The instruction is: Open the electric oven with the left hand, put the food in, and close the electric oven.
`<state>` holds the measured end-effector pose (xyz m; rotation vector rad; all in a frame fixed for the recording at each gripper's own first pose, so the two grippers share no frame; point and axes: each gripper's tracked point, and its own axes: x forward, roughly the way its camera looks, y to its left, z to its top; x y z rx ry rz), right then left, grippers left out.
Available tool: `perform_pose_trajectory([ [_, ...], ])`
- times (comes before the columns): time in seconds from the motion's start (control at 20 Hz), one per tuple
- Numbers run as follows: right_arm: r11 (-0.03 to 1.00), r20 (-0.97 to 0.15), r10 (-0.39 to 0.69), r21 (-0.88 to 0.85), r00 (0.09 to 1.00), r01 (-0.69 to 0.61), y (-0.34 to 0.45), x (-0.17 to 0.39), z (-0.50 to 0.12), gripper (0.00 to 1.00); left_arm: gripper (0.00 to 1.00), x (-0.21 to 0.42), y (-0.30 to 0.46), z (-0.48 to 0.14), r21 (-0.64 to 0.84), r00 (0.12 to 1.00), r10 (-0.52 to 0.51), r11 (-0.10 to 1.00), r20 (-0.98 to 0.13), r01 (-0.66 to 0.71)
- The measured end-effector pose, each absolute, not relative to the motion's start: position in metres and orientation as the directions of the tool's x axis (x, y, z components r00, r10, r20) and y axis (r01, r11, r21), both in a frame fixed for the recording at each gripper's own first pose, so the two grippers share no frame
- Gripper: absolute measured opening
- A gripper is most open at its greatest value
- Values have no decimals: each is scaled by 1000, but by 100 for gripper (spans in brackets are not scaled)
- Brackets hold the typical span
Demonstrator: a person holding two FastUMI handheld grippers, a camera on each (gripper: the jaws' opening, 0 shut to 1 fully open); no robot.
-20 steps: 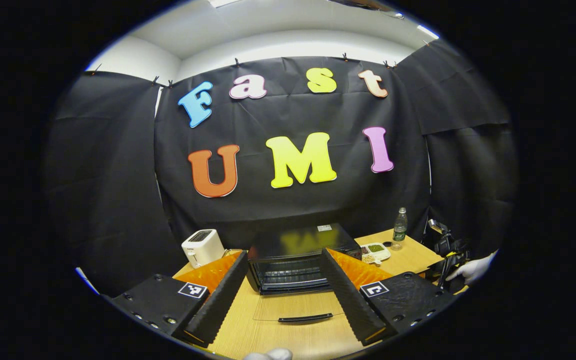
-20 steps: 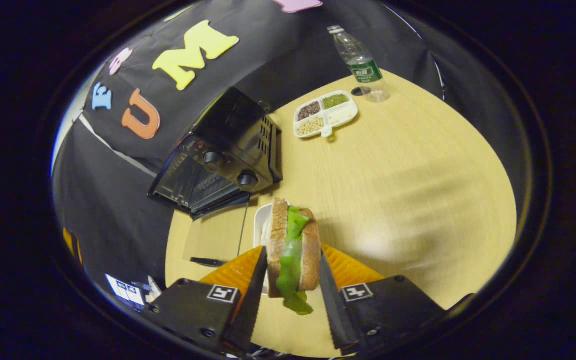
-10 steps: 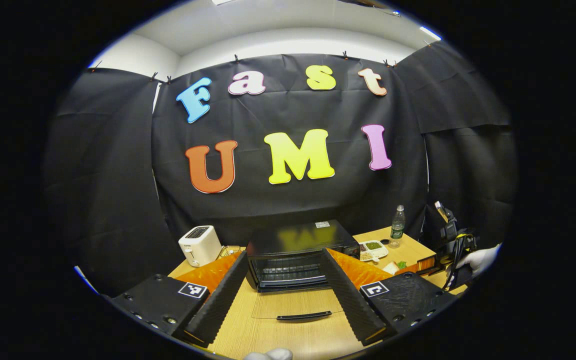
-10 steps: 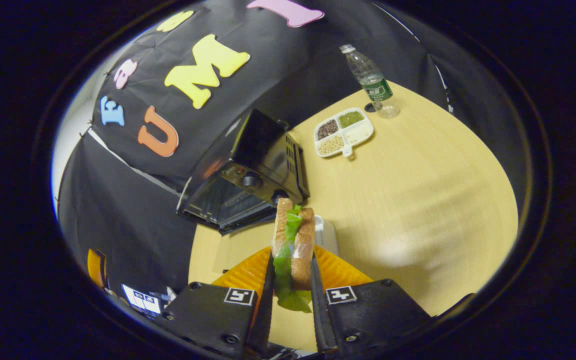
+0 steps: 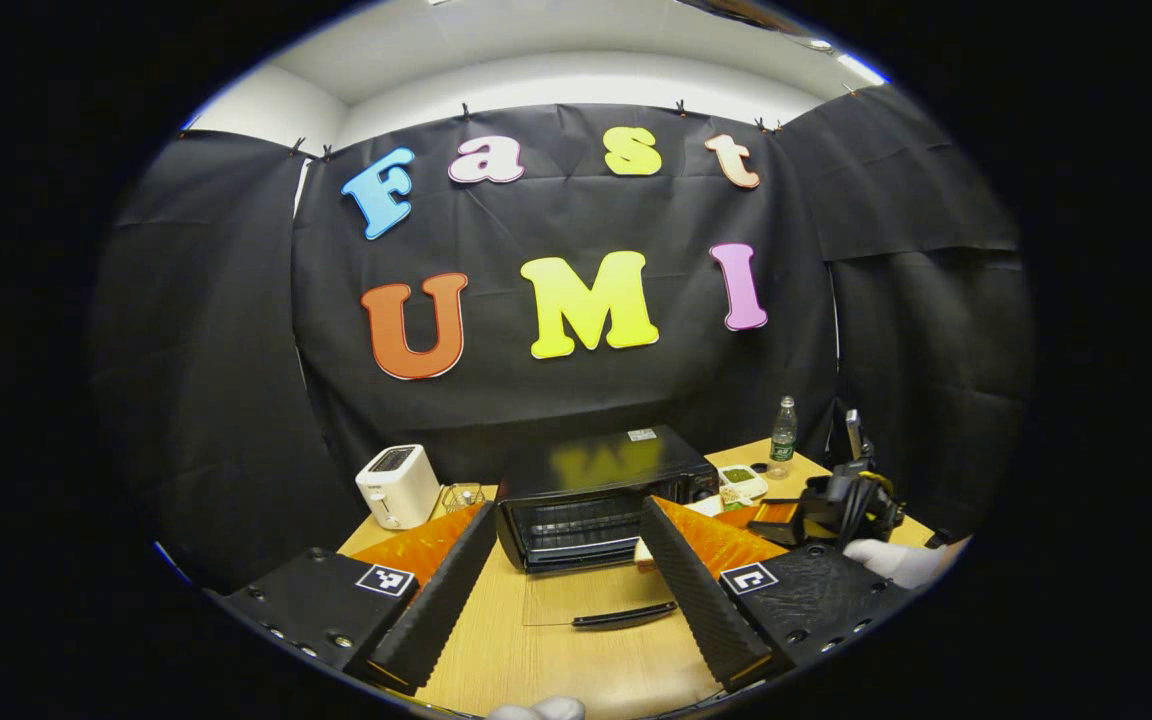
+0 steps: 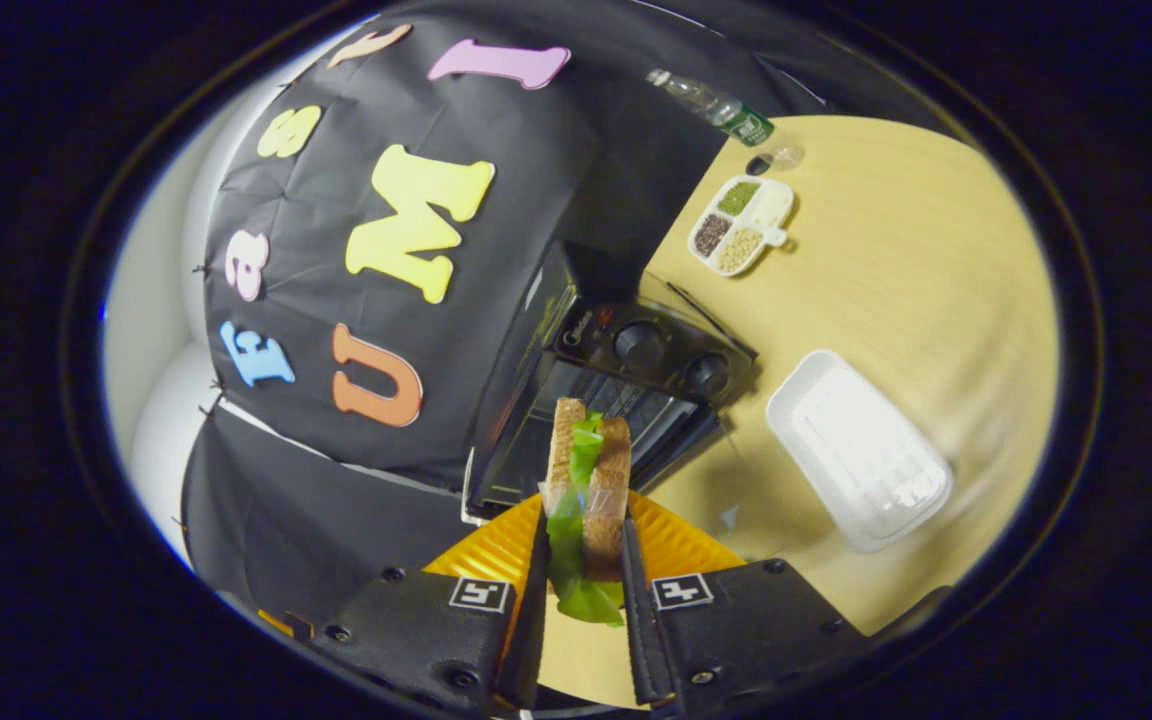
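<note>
Our right gripper [image 6: 584, 570] is clamped on the food, a brown-bread sandwich with a green lettuce leaf [image 6: 586, 480], both fingers pressing its crusts while the leaf hangs loose below them. Just beyond it we see the black electric oven [image 6: 626, 390] on the pale wooden table [image 6: 916, 260], its glass door [image 5: 591, 603] folded down flat and the wire rack exposed. We judge the main risk to be the sandwich catching the oven's upper edge or the knob panel on entry, which could shear the slices apart or drag the lettuce out. The empty white foam tray [image 6: 861, 450] lies beside the oven. Our left gripper [image 5: 561, 590] hangs wide open and empty, well back from the lowered door; swinging it in early could knock that door.
</note>
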<state>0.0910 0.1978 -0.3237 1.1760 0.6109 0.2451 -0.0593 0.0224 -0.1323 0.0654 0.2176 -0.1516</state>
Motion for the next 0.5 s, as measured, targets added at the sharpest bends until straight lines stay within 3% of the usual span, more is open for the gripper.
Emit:
perform_pose_trajectory([
  [0.25, 273, -287, 420, 945, 861, 182, 241, 133, -349, 36, 95, -64, 33, -142, 50, 958, -146, 985, -245, 162],
  [0.5, 262, -306, 350, 939, 885, 221, 269, 180, -374, 35, 95, -62, 39, -155, 51, 950, -143, 985, -278, 163],
])
